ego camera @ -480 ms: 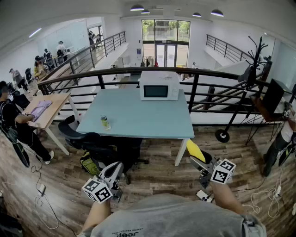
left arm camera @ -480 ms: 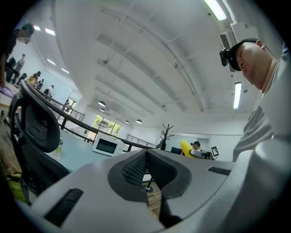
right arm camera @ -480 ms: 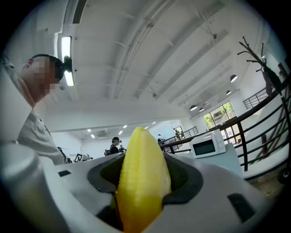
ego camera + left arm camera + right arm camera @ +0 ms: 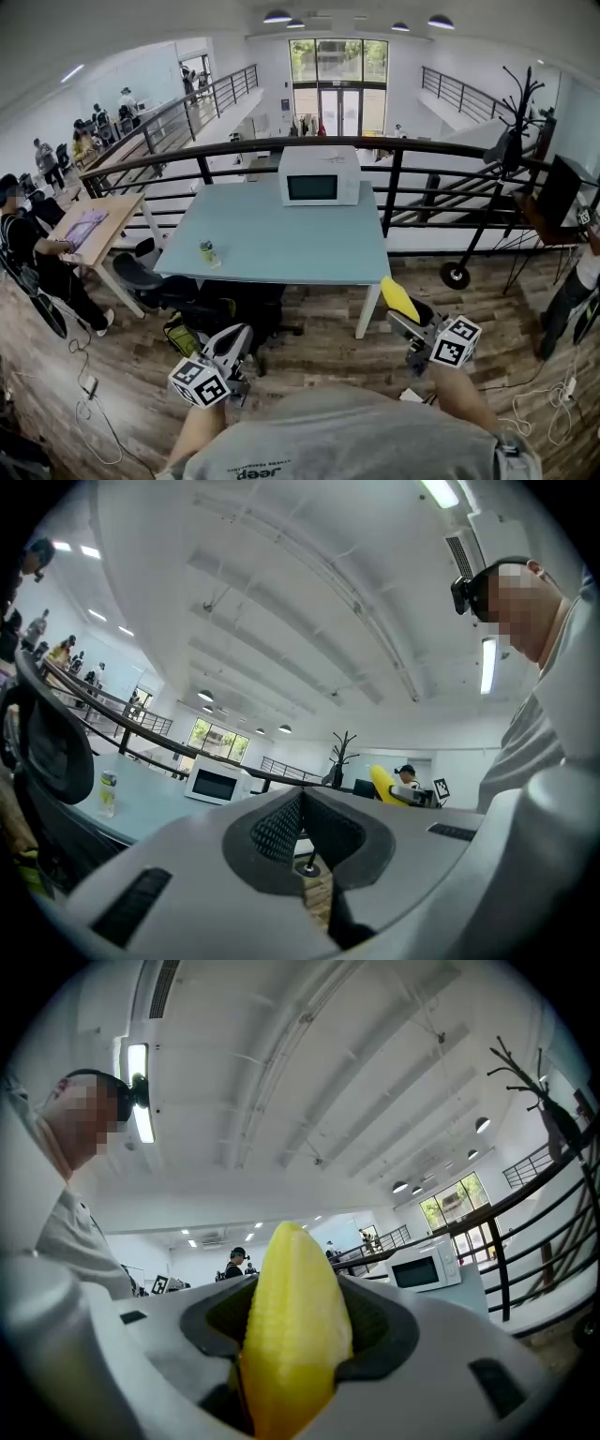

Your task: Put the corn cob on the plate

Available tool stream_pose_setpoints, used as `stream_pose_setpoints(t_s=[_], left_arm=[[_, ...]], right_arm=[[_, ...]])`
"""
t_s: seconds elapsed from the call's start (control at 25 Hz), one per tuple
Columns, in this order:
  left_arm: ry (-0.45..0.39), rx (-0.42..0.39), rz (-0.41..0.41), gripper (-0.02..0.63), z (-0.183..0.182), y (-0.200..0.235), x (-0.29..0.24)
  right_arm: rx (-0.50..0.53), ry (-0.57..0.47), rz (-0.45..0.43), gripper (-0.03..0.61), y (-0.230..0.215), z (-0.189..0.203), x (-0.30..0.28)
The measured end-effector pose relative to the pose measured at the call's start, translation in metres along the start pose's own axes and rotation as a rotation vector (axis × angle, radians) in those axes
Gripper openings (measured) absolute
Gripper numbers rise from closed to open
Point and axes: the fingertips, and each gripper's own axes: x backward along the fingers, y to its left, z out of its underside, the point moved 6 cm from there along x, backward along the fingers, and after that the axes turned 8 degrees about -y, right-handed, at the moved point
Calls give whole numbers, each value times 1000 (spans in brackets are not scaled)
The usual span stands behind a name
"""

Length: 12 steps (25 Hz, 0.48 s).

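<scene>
Holding the corn cob [image 4: 295, 1335] is the job of the right gripper [image 4: 409, 323], whose two jaws stand wide apart with the yellow cob squeezed between them. The fat lower part of the cob sits deep between the dark pads, and its pointy end sticks out in front and a bit upward. The left gripper [image 4: 302, 810] has its jaws pressed together with nothing in them, and it hangs low on the person's other side. Both grippers are in front of the person's body, over the wood floor. They are well apart from the blue table [image 4: 281, 244], where a white microwave [image 4: 319, 175] and a small bottle [image 4: 207, 251] stand. No plate shows in any view, so where the corn has to go cannot be told from here. The cob looks smooth and a little shiny, with neat rows of bumps, so it may be a toy one. It is probably light and hard, not squashy, and it should not break if it is set down gently. It is round and gets thinner toward the tip, so it could slide forward out of the jaws or spin if the squeeze is weak. The thick middle, where the jaws grip it now, looks like the best place to hold it. It will likely roll once it is let go, so laying it down flat on its long side, close to the plate, seems the safe way.
</scene>
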Motion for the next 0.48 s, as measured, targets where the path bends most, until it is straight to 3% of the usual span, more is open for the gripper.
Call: stream_pose_setpoints(t_s=[0.48], left_arm=[[6, -20, -3, 6, 7, -31, -46]], right_arm=[[46, 23, -11, 252, -35, -23, 31]])
